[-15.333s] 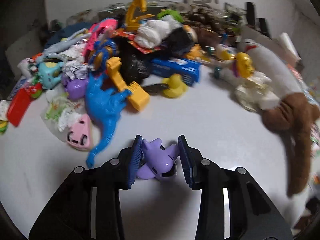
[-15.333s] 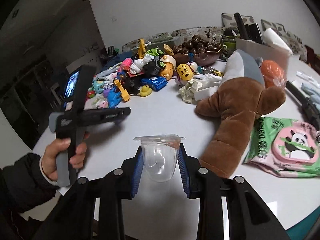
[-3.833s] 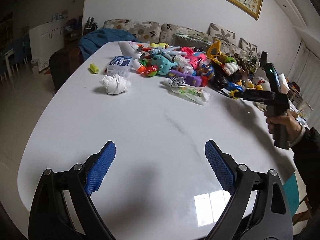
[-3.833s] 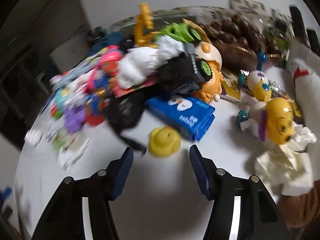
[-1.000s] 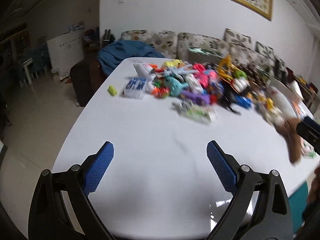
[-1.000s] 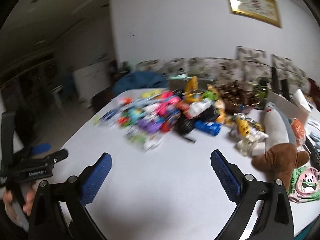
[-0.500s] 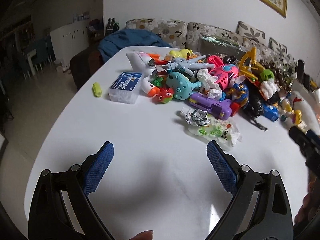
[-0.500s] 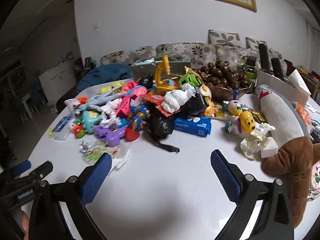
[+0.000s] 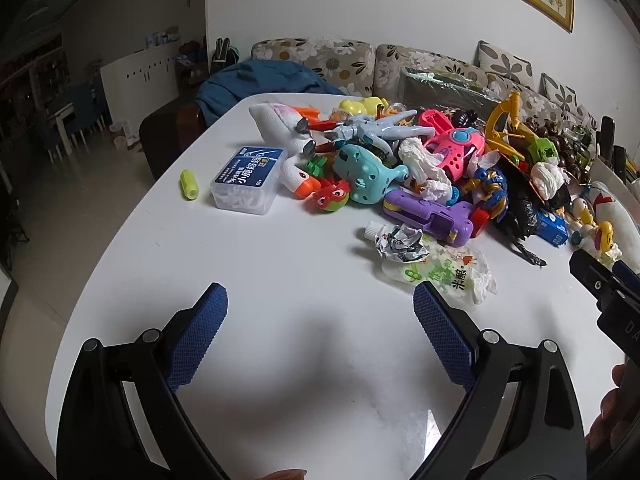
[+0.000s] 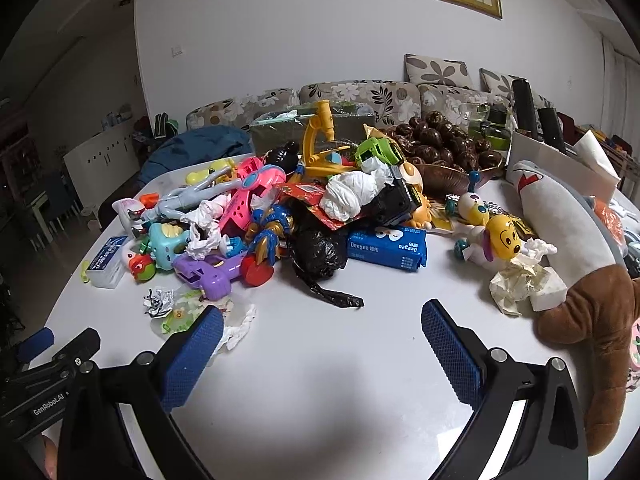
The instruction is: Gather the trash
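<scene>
Both pairs of tongs now hang empty with their blue pads spread wide apart: the left tongs (image 9: 320,332) no longer carry the purple toy plane they clamped a quarter of a minute ago, and the right tongs (image 10: 318,346) have let go of the clear plastic cup. In the last second both views have swung back and steadied over the white counter (image 9: 280,272), which suggests one round of collecting is over and the next pick is being chosen. Nearest the left tongs, at the front edge of the heap, lie a crumpled foil wrapper (image 9: 398,242) and, touching it, a flattened clear snack bag with green print (image 9: 440,274); these look like the easiest trash to take next. On the right side a yellowish crumpled tissue (image 10: 518,284) lies against the brown plush toy (image 10: 596,320), just beyond the right tongs. Farther in, a knotted black plastic bag (image 10: 318,250) and white tissue wads (image 10: 352,194) sit tangled among the toys, beside a blue tissue pack (image 10: 386,246), and will need more careful picking.
</scene>
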Available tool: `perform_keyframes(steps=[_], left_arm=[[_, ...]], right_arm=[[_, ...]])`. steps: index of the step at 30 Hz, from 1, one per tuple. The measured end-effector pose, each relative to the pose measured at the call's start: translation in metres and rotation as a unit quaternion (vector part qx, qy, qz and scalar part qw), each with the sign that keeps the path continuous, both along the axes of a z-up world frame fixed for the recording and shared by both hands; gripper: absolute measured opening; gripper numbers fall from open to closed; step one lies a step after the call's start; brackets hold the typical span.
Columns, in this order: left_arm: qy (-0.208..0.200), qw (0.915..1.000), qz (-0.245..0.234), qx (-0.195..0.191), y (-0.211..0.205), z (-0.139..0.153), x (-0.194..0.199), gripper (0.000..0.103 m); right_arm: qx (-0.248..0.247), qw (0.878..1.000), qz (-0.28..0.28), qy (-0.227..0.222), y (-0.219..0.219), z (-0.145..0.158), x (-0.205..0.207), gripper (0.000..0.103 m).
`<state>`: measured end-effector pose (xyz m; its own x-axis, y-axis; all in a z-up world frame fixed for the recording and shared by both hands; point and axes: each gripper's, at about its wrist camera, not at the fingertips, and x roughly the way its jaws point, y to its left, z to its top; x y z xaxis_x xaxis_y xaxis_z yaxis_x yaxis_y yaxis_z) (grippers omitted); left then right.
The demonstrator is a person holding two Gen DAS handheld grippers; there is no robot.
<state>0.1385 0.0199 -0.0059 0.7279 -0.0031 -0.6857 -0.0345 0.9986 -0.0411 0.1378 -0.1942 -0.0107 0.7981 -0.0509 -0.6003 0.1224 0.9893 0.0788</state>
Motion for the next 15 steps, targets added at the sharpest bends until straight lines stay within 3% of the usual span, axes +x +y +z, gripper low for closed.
perform_keyframes(steps=[15], left_arm=[[-0.002,1.0,0.001,0.004,0.001,-0.001,-0.003,0.092]], right_arm=[[-0.027,1.0,0.012,-0.003,0.014,0.0,-0.008,0.098]])
